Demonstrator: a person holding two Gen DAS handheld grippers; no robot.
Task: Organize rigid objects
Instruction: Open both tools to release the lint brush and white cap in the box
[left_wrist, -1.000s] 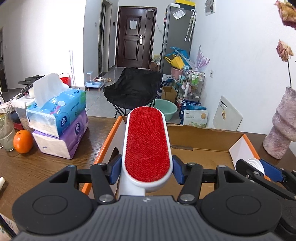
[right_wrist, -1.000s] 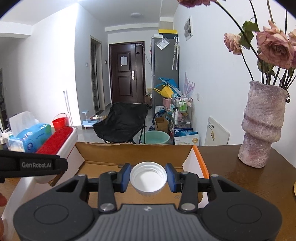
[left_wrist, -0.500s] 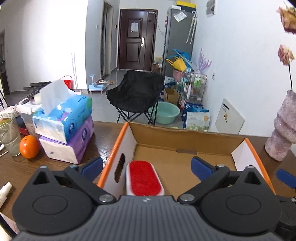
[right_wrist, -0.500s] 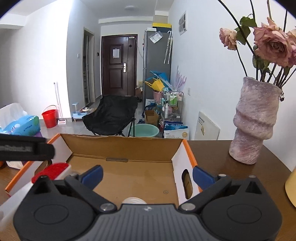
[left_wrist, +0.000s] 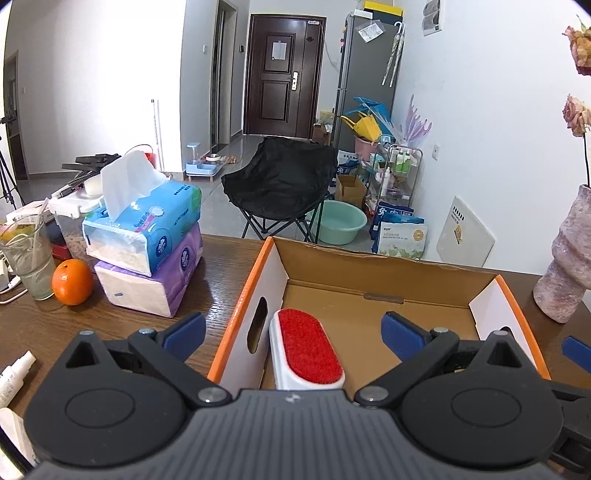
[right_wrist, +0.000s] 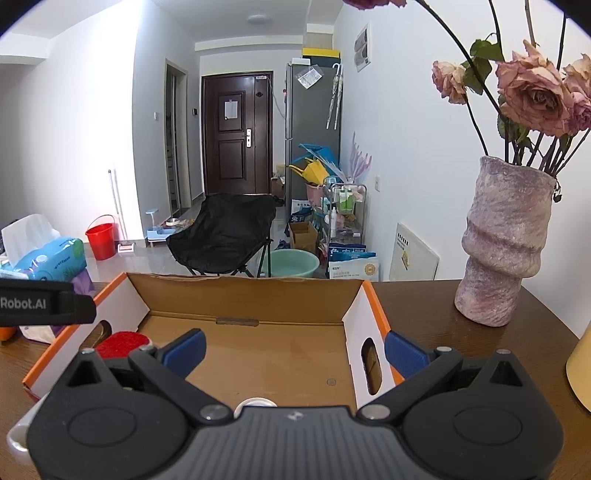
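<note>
We see the left tool (left_wrist: 293, 328) with its jaws spread wide and nothing between the pads; its jaws have just been opening. Below and between its blue fingertips (left_wrist: 184, 334), the lint brush (left_wrist: 306, 350) lies red face up on the floor of the cardboard box (left_wrist: 373, 291), close beside the box's left wall with the hand slot. The right tool (right_wrist: 293, 350) likewise stands wide and empty, its jaws also just opened; beneath it, at the near edge of its body, we see only a sliver of the white cap (right_wrist: 255, 401) resting on the box floor, apart from the pads. In the right wrist view the brush shows as a red patch at the box's left side. The box rests on the wooden counter (left_wrist: 218, 280), with stacked tissue packs (left_wrist: 147, 240) and an orange (left_wrist: 72, 281) to its left and a vase (right_wrist: 506, 240) to its right.
</note>
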